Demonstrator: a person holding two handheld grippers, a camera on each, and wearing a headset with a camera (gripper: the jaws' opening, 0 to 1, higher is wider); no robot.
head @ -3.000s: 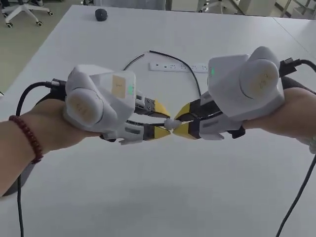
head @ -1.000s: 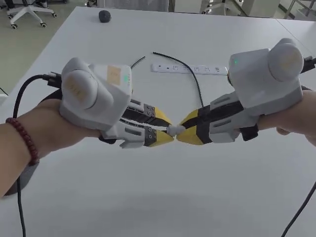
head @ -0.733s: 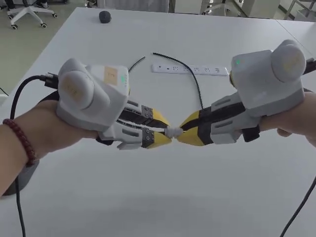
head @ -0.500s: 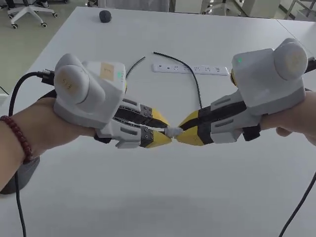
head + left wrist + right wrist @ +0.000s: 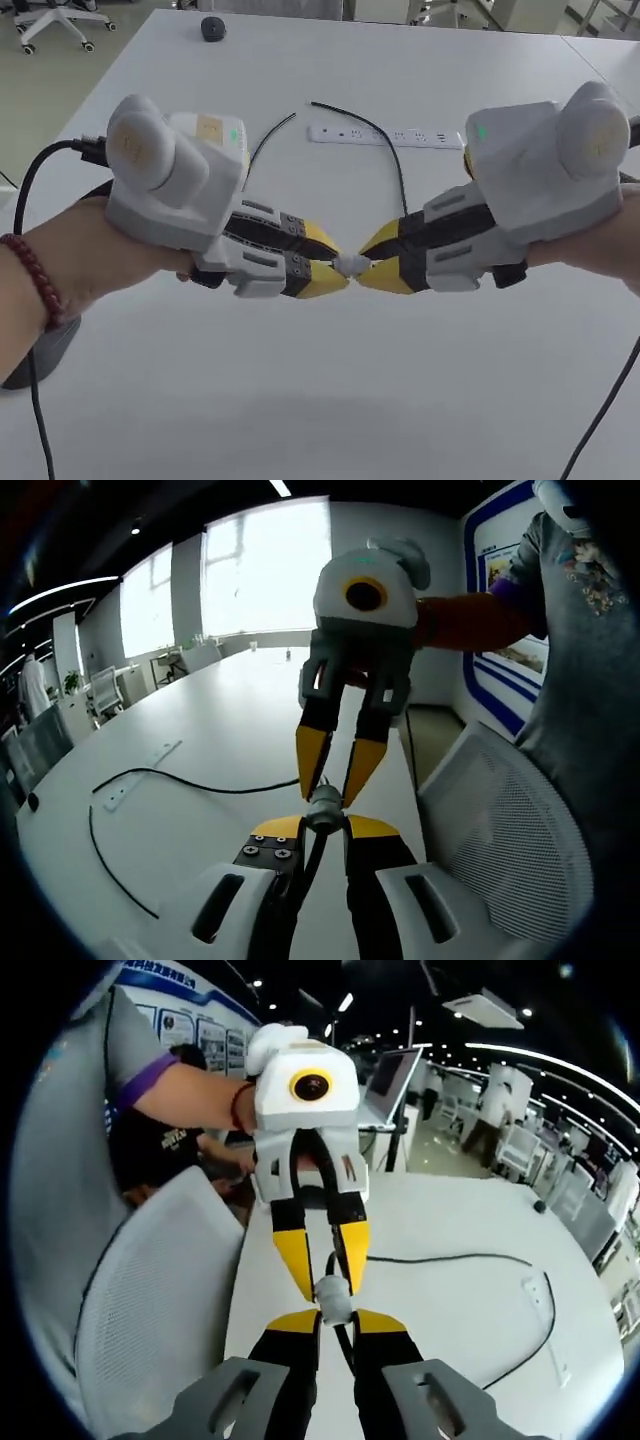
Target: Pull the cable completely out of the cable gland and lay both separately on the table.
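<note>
A small white cable gland (image 5: 350,266) hangs above the table between the two grippers, which meet tip to tip. My left gripper (image 5: 333,266) comes in from the left and is shut on the gland (image 5: 323,810). From the right, my right gripper (image 5: 366,267) is shut on the black cable (image 5: 346,1345) right at the gland (image 5: 335,1300). The cable (image 5: 392,160) runs through the gland and loops back over the table, with both loose ends near the power strip. In each gripper view the other gripper's yellow fingers (image 5: 312,755) (image 5: 295,1255) pinch in from above.
A white power strip (image 5: 385,136) lies on the white table (image 5: 330,400) behind the grippers. A dark round object (image 5: 211,28) sits at the far edge. Office chairs (image 5: 45,20) stand beyond the table's far left corner. Grey cords (image 5: 40,200) trail from both grippers.
The left gripper has rolled and shifted slightly left and up while the right one rose a little. Both stay tip to tip on the gland, which has barely moved.
</note>
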